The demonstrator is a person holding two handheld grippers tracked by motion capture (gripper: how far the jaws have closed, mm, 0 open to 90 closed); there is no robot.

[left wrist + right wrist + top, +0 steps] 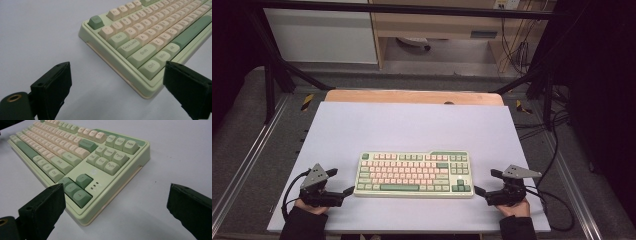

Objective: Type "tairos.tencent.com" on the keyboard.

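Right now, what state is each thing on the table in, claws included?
Keyboard: flat on the white table mat, keys up, square to the front edge, not held.
Left claw: open, beside the keyboard's left end, nothing between its jaws.
Right claw: open, beside the keyboard's right end, nothing between its jaws.
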